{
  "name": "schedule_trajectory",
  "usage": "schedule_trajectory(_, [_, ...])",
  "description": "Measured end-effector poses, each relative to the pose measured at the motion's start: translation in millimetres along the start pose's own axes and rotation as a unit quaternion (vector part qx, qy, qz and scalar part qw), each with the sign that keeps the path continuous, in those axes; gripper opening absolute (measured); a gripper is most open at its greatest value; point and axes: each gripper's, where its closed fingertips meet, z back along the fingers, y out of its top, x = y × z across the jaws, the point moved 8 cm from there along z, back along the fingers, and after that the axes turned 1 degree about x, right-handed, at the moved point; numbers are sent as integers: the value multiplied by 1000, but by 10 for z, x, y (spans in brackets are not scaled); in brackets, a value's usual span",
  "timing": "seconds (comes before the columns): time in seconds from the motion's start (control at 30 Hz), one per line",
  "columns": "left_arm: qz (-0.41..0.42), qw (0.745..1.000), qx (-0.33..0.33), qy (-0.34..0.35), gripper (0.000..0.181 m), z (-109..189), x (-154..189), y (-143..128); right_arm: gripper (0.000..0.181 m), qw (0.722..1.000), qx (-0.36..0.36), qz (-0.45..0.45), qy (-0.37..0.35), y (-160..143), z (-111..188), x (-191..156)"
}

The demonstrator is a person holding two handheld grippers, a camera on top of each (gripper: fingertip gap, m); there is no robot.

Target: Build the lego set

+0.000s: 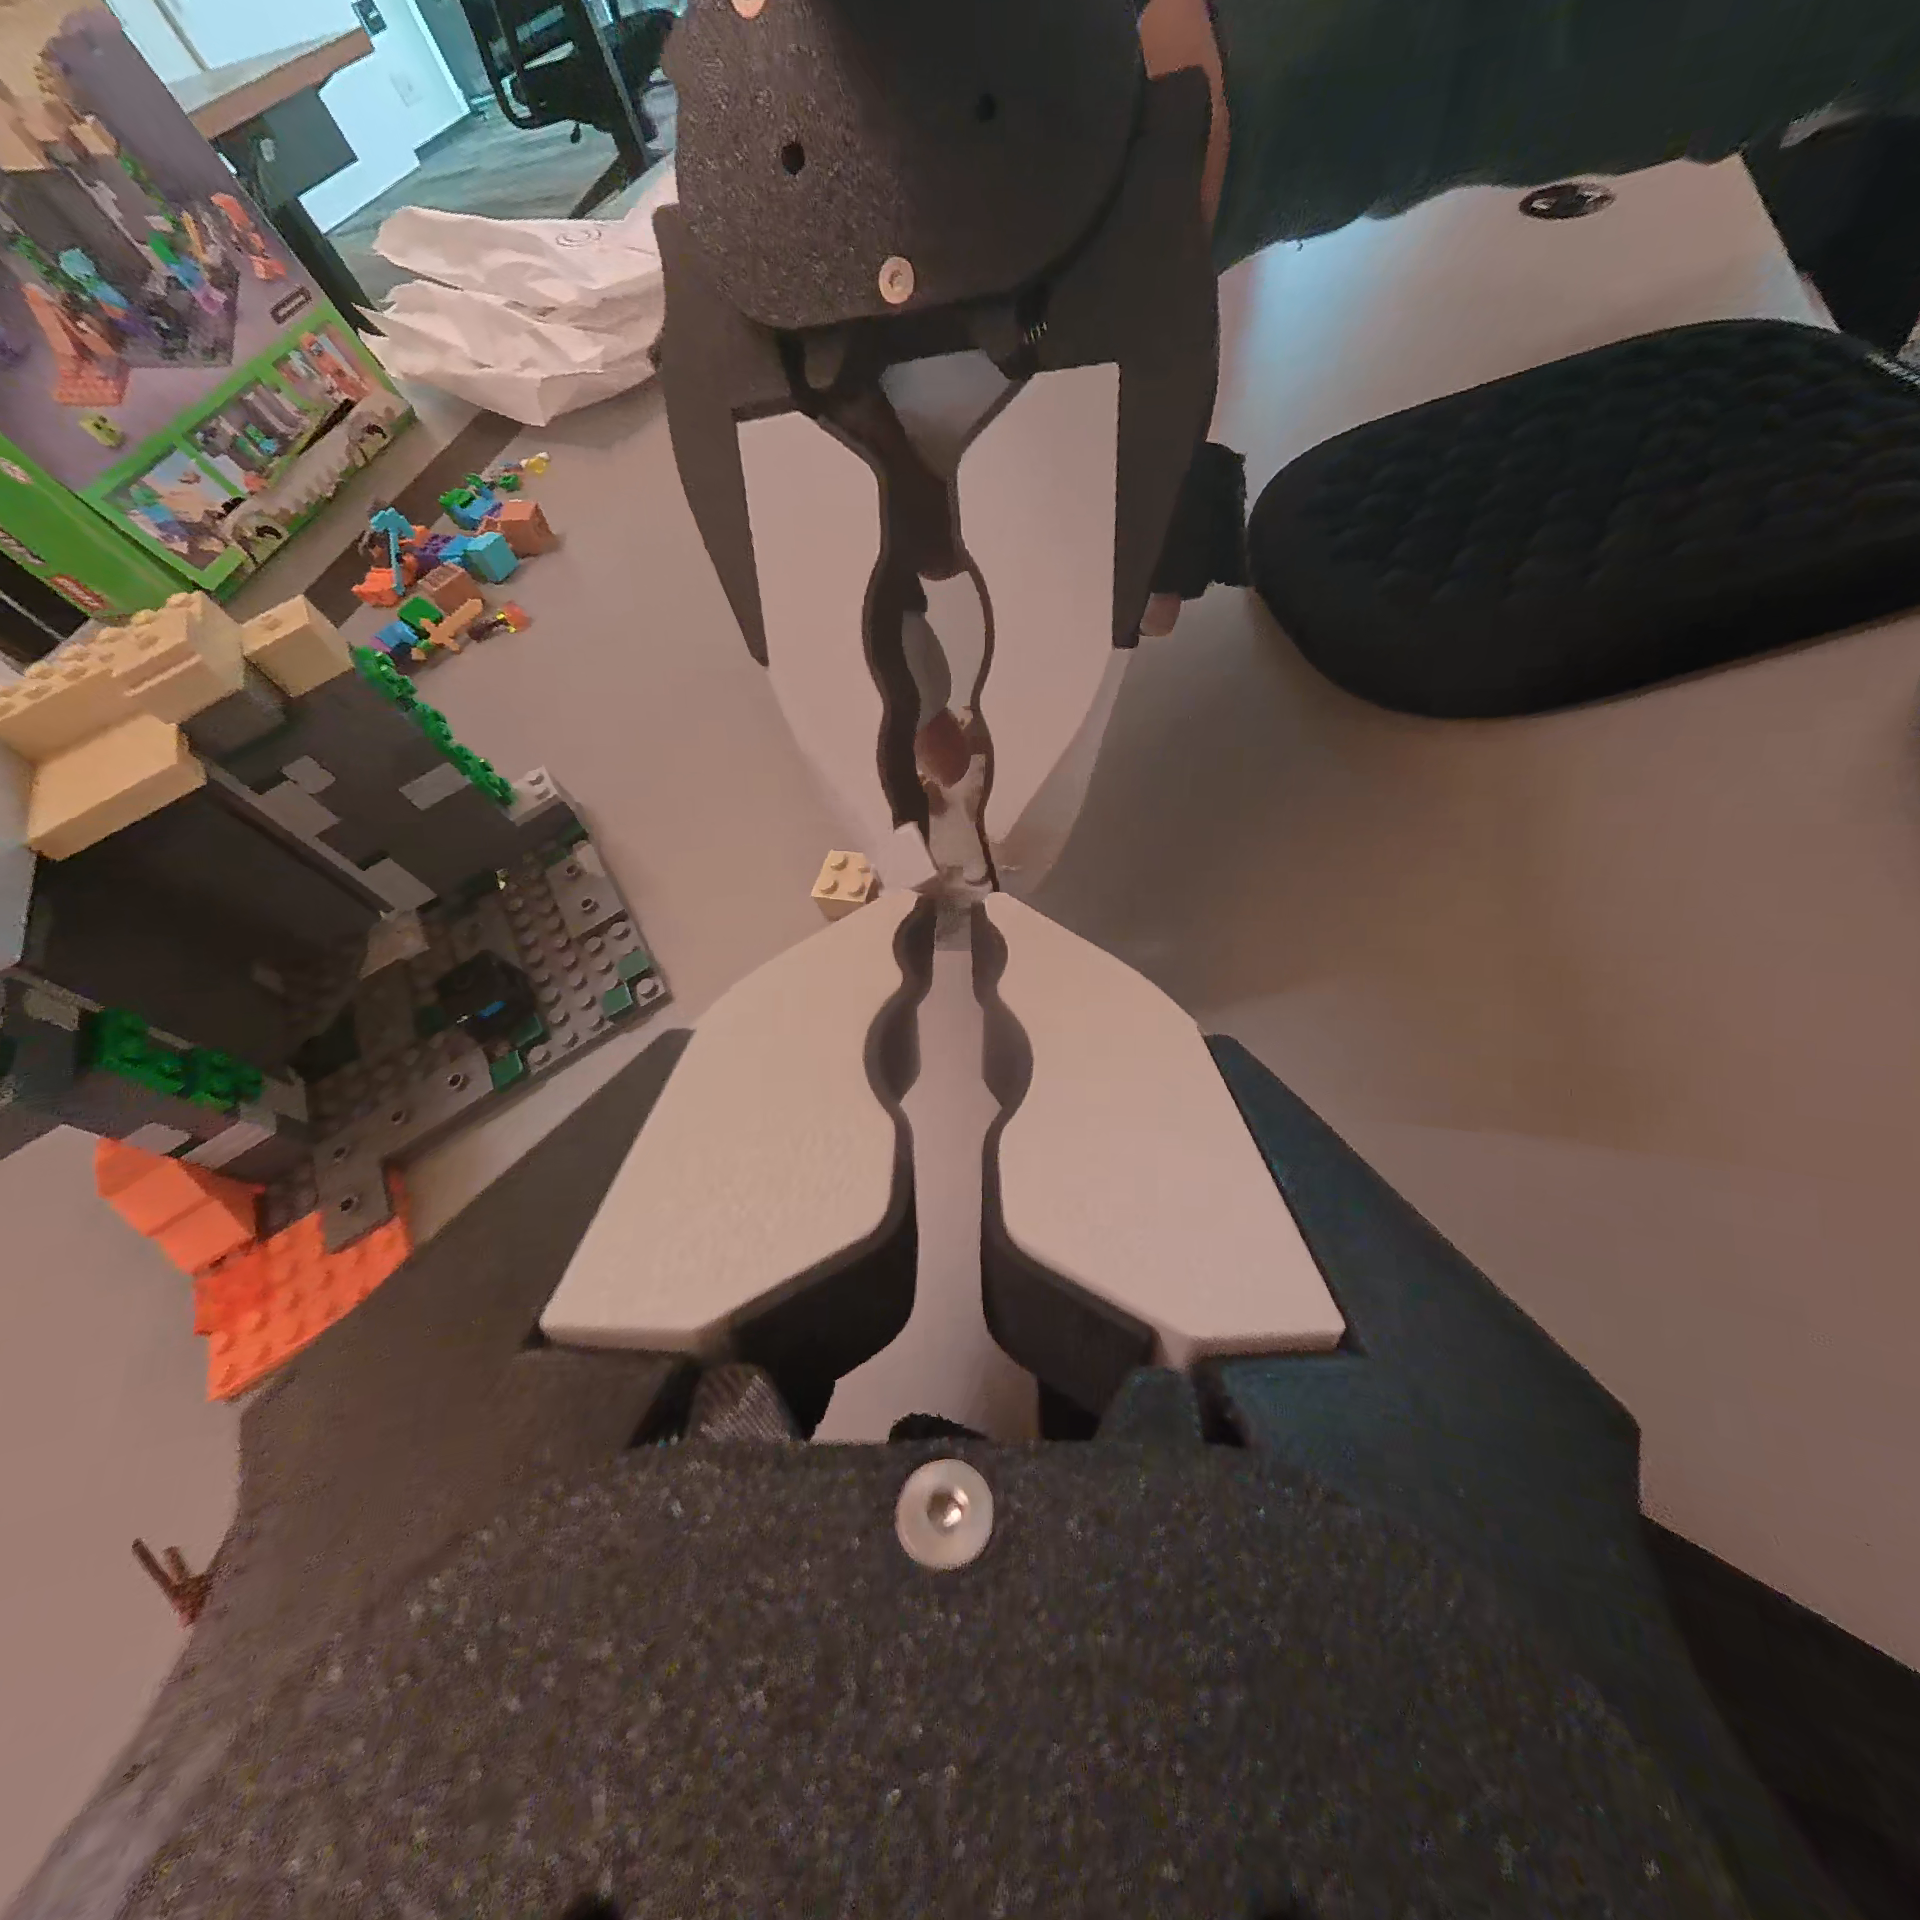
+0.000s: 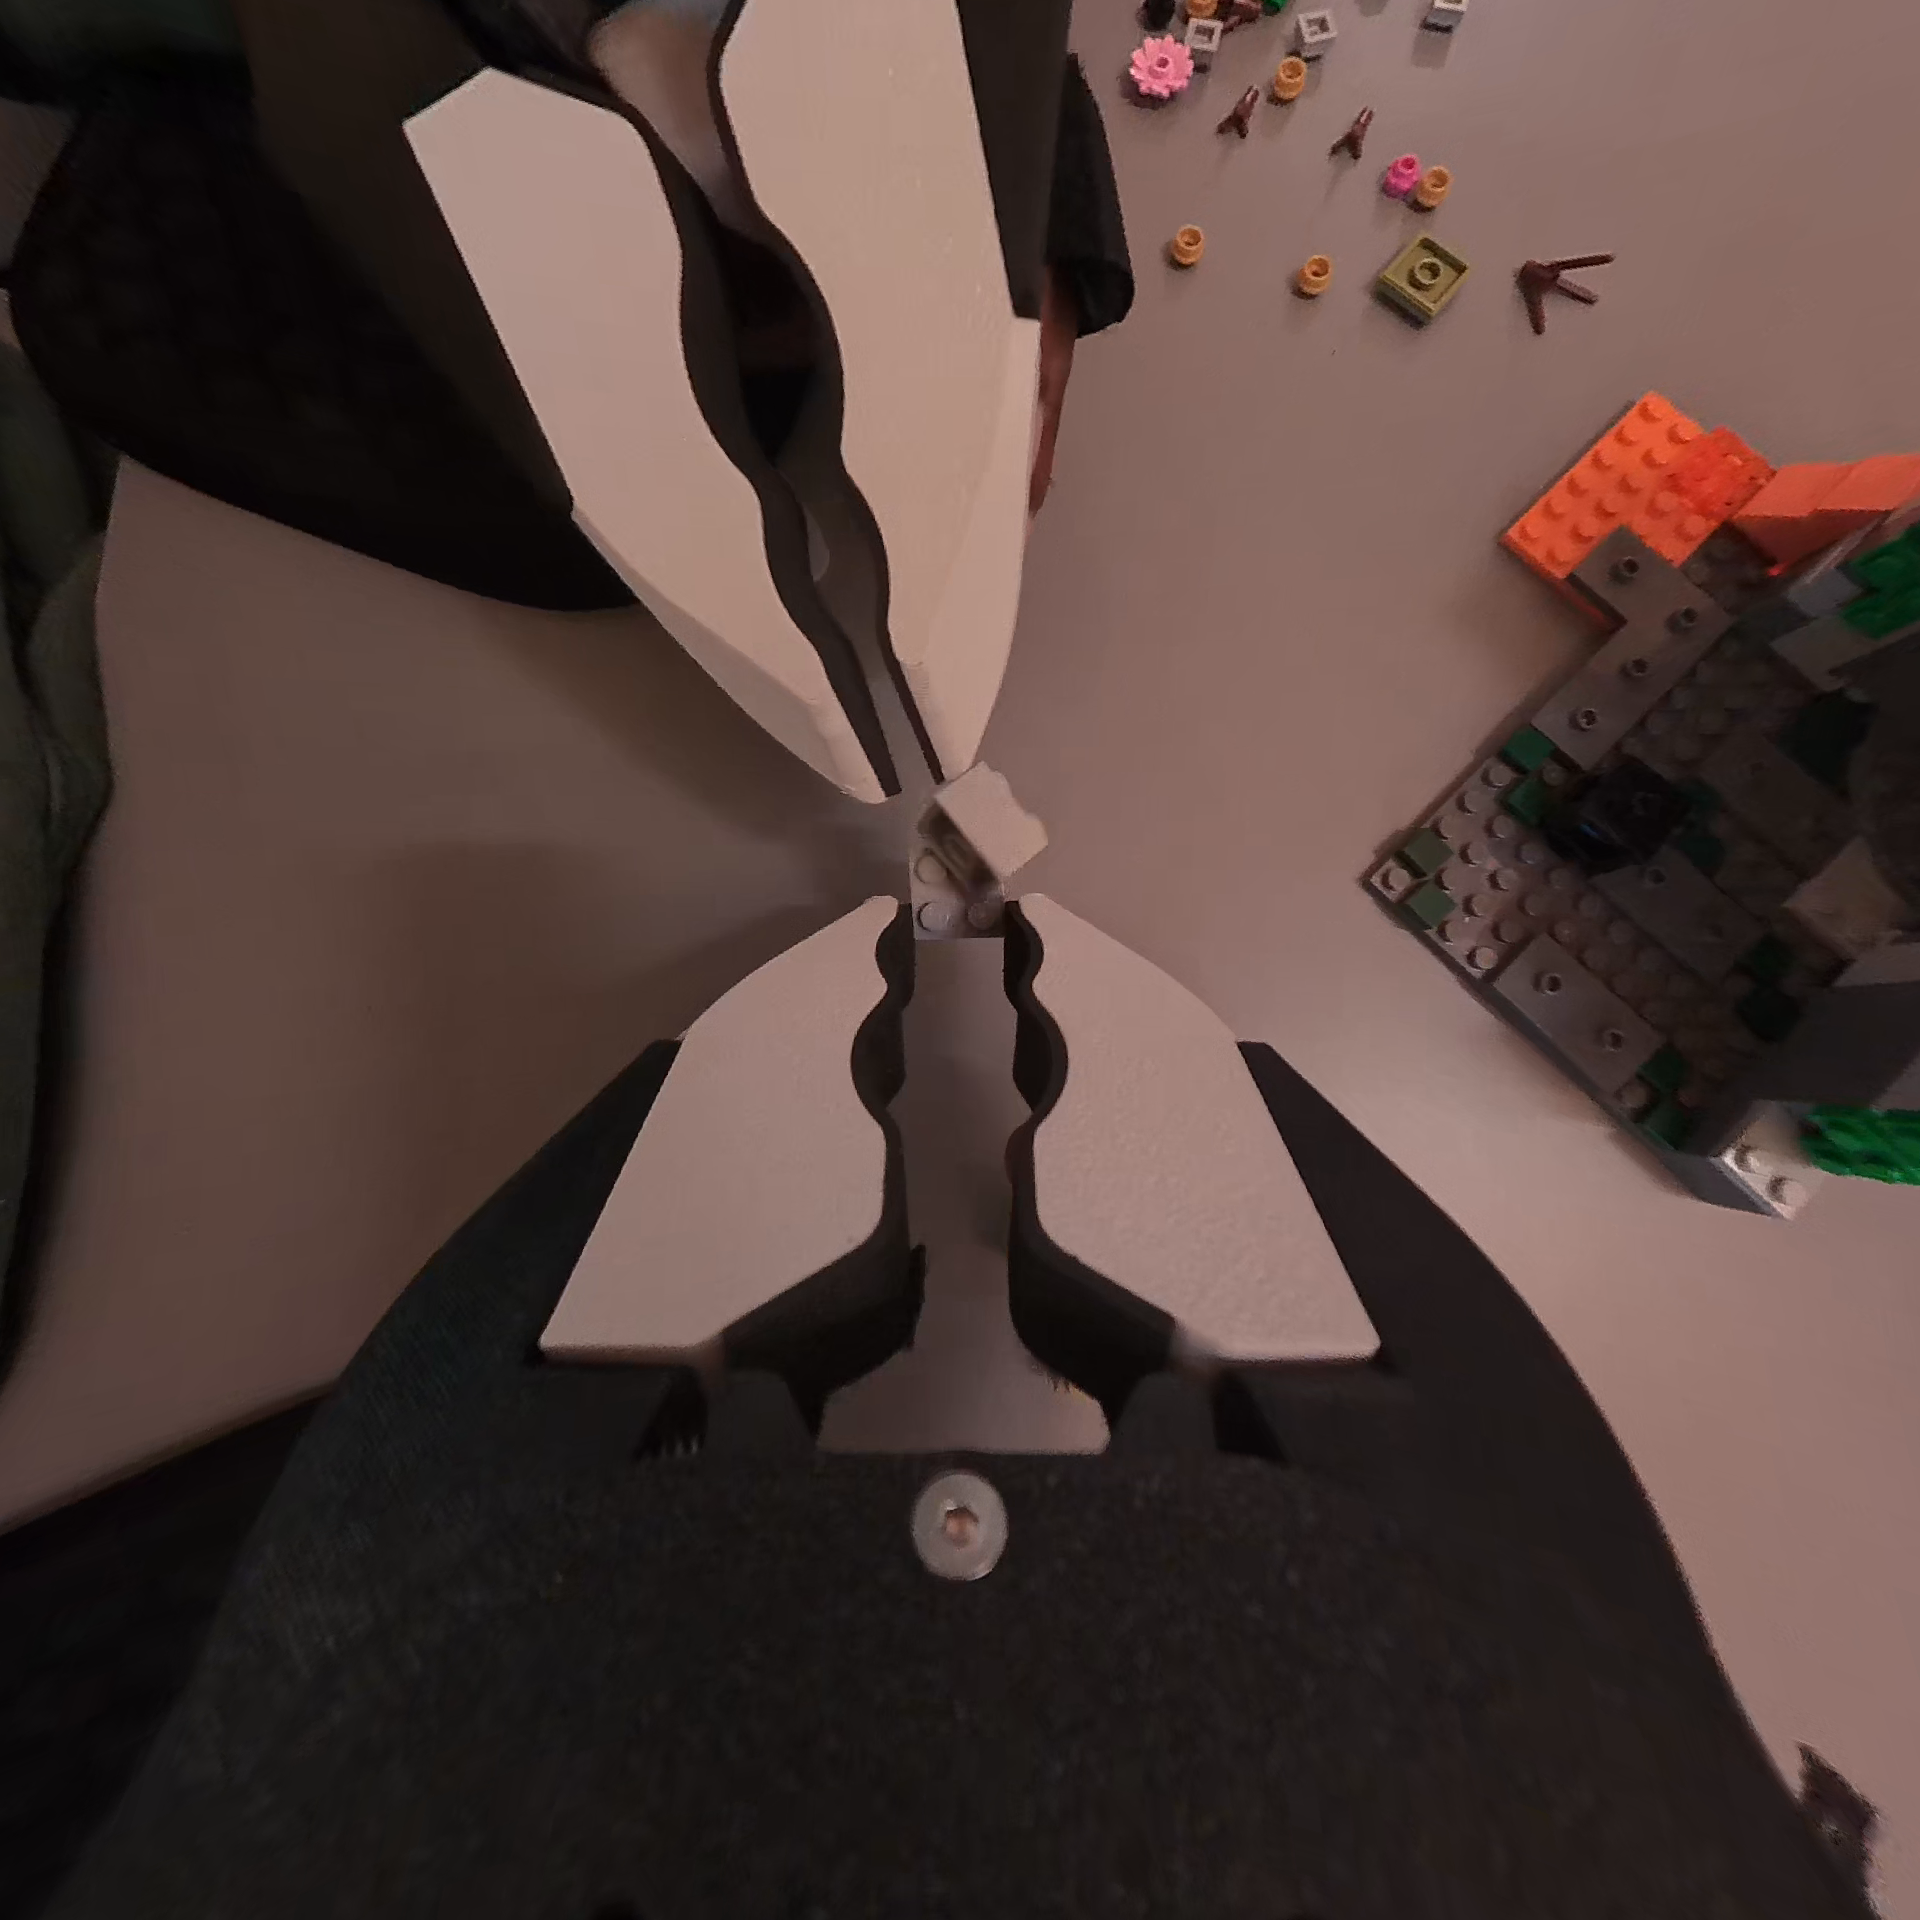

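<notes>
I have my right claw (image 2: 961, 920) pinched on a small grey studded plate (image 2: 951, 916) and my left claw (image 1: 948, 904) nipping a pale grey brick (image 2: 987, 821) against it, mid-air above the surface's middle; next, I judge, comes a square press.

The table (image 2: 1299, 644) is plain pale grey, and the built model (image 1: 312, 935) on it mixes dark and light grey studded plates with cream blocks on top, bright green leafy bits and an orange corner. Loose pieces (image 2: 1320, 145) are pink, amber, olive and dark brown (the pile (image 1: 457, 561) by the green-edged, purple-pictured box (image 1: 156, 343) adds blue, green and orange). The gripper fingers (image 2: 727, 1164) are off-white over speckled black bodies, and the small brick (image 2: 961, 899) between them is light grey.
</notes>
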Motion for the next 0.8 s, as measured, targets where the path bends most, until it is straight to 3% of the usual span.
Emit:
schedule_trajectory(0.03, [0,1000,-2,-1,6,-5,2,-5,16,1000,4,0,3,-7,-4,-6])
schedule_trajectory(0.37, [-10,1000,-18,-6,6,-23,6,-43,16,1000,4,4,14,-83,-45,-55])
schedule_trajectory(0.57, [1,999,-30,-28,18,-36,14,-74,16,1000,20,15,11,-16,21,-77])
schedule_trajectory(0.8, [14,999,-2,-32,20,-8,1,-30,16,999,28,37,2,81,43,-112])
